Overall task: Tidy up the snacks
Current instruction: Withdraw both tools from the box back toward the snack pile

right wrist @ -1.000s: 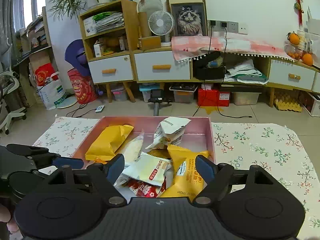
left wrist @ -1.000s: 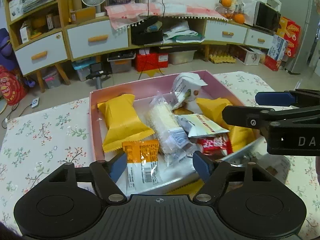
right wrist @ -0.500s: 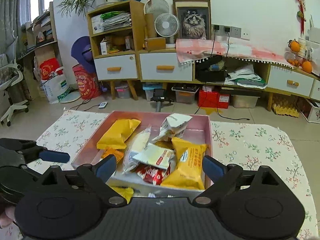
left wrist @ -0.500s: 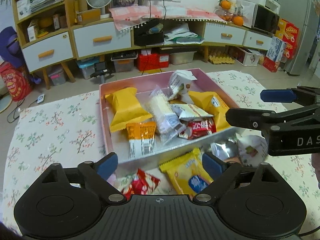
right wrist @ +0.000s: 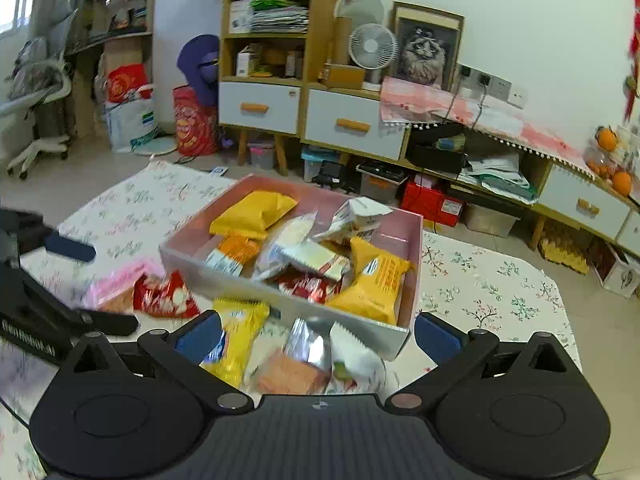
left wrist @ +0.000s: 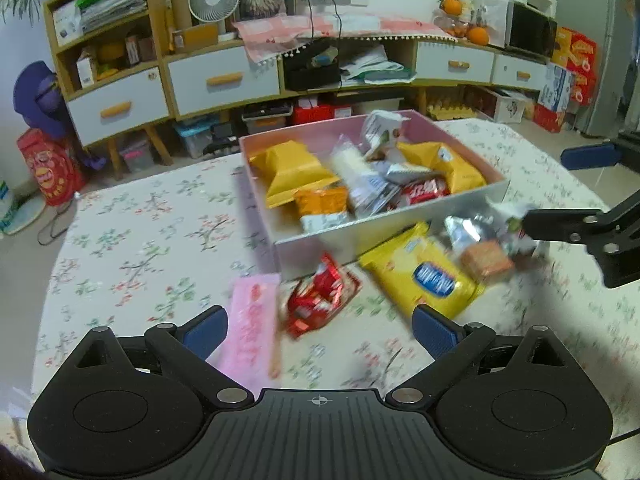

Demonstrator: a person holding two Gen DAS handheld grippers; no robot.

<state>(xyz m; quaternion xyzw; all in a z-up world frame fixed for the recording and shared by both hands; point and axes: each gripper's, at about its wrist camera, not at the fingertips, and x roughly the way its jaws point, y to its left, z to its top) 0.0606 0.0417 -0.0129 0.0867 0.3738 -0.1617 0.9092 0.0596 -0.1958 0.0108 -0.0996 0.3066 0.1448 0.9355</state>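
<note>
Left wrist view, left to right. My left gripper [left wrist: 318, 330] fills the bottom of the frame, jaws spread wide; they have just been opening, and nothing is pinched between them. Its left pad [left wrist: 206, 330] sits over the near end of a pink wrapper [left wrist: 252, 328], lower left of centre, lying on the floral tablecloth [left wrist: 132, 248]. Just right of it, a red packet [left wrist: 320, 300]. Further right, a yellow packet with a blue label [left wrist: 424, 276], then a silver foil pack [left wrist: 464, 228] and an orange-brown snack [left wrist: 486, 258], both blurred. All 5 lie outside the pink box [left wrist: 380, 232], near its front wall. The box stands at centre frame and holds a heap of snacks, among them a large yellow bag [left wrist: 292, 172] on its left side. My right gripper [left wrist: 588, 196] enters at the right edge, fingers apart, empty.

Right wrist view, left to right. The left gripper [right wrist: 60, 280] shows at the left edge, the pink wrapper [right wrist: 116, 284] and the red packet [right wrist: 164, 296] beside it. My right gripper [right wrist: 318, 338] sits along the bottom, jaws spread and just opened further, gripping nothing. Below its gap lie the yellow packet [right wrist: 236, 336], the foil pack [right wrist: 304, 344] and a white pack [right wrist: 356, 356]. The box [right wrist: 414, 248] is at centre, above them.
</note>
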